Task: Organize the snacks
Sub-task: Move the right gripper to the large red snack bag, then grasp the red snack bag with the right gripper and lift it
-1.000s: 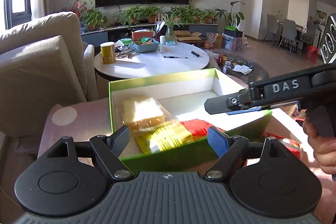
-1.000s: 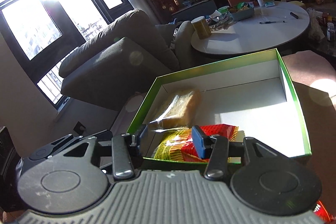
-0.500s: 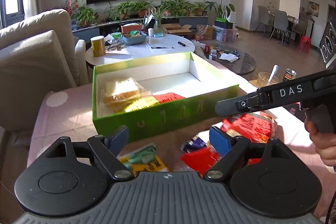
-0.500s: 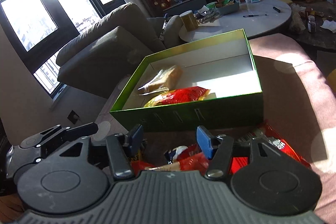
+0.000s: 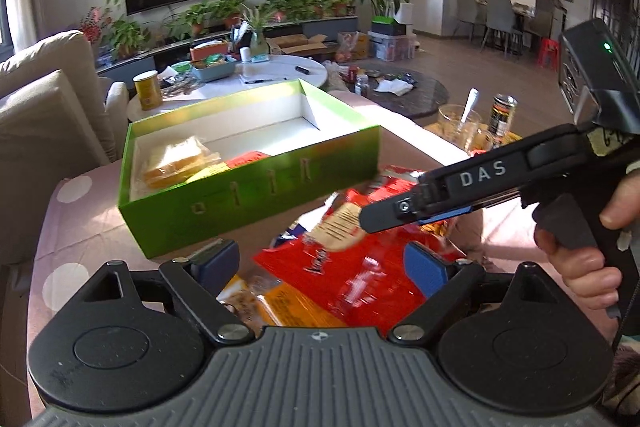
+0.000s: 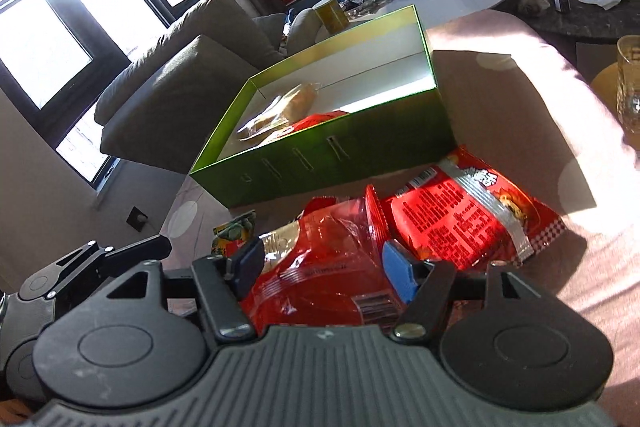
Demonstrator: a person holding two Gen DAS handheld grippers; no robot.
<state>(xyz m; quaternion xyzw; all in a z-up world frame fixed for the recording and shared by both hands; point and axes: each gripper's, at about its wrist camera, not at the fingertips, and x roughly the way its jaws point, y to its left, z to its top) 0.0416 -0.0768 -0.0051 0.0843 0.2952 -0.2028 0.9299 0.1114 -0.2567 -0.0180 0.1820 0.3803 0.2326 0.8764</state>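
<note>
A green box (image 5: pixel 248 195) stands on the pink cloth and holds a wrapped bread (image 5: pixel 176 163) and a red packet (image 5: pixel 248 159). In front of it lies a pile of snack packets. My left gripper (image 5: pixel 320 263) hovers over a red packet (image 5: pixel 352 291) with its jaws opening and nothing pressed between them. My right gripper (image 6: pixel 322 265) is also opening, and a red see-through packet (image 6: pixel 320 275) lies between its fingers without being pinched. A red noodle packet (image 6: pixel 460 219) lies to its right. The box (image 6: pixel 320 167) is just beyond.
A person's hand (image 5: pixel 580 267) holds the right gripper's handle. A glass with a spoon (image 5: pixel 460 119) and a can (image 5: pixel 502 115) stand at the right. A sofa (image 6: pixel 168 83) is on the left and a white round table (image 5: pixel 272 75) sits behind the box.
Both grippers have drawn back from above the box to the packets in front of it. Both pairs of jaws stand wider. The red and yellow packet stays in the box.
</note>
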